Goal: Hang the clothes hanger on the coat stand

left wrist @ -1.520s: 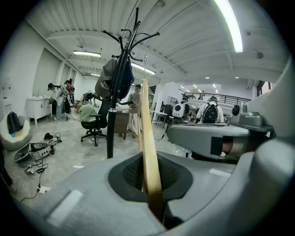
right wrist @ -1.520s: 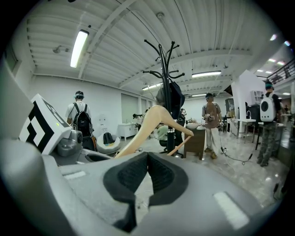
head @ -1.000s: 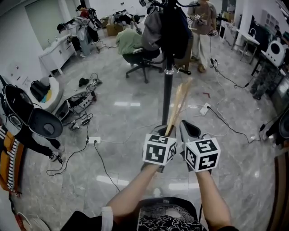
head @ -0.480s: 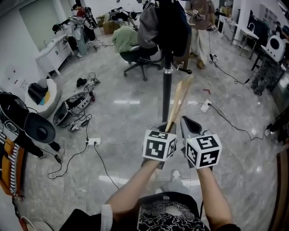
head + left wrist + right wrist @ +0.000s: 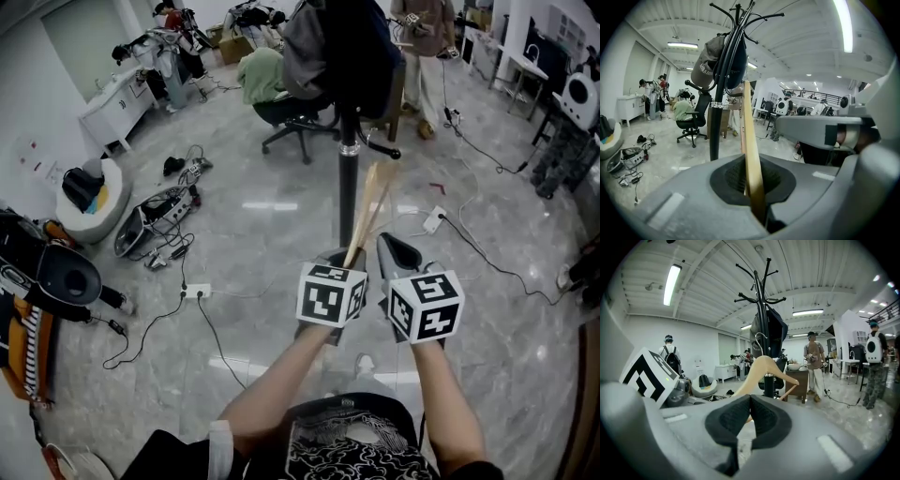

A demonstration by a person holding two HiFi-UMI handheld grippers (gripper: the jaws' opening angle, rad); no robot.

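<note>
A wooden clothes hanger point(image 5: 371, 204) sticks up and forward from my left gripper point(image 5: 345, 264), which is shut on its lower end. In the left gripper view the hanger point(image 5: 750, 150) shows edge-on between the jaws of that gripper point(image 5: 757, 199). The black coat stand point(image 5: 348, 169) rises just beyond it, draped with dark garments and a cap point(image 5: 708, 65); its bare top hooks point(image 5: 759, 284) spread above. My right gripper point(image 5: 397, 255) is beside the left one, shut with nothing in it point(image 5: 750, 416). From there the hanger point(image 5: 761, 371) and its metal hook are seen side-on.
The marble floor holds cables, a power strip point(image 5: 195, 292) and gear point(image 5: 159, 208) at the left. An office chair point(image 5: 295, 122) with clothes stands behind the stand. A person point(image 5: 427, 52) stands at the back right, others at the back left. A table point(image 5: 801, 383) is behind the stand.
The floor clutter at the left has slid back in the head view and the stand sits a little nearer. Both grippers and the hanger keep their places relative to each other.
</note>
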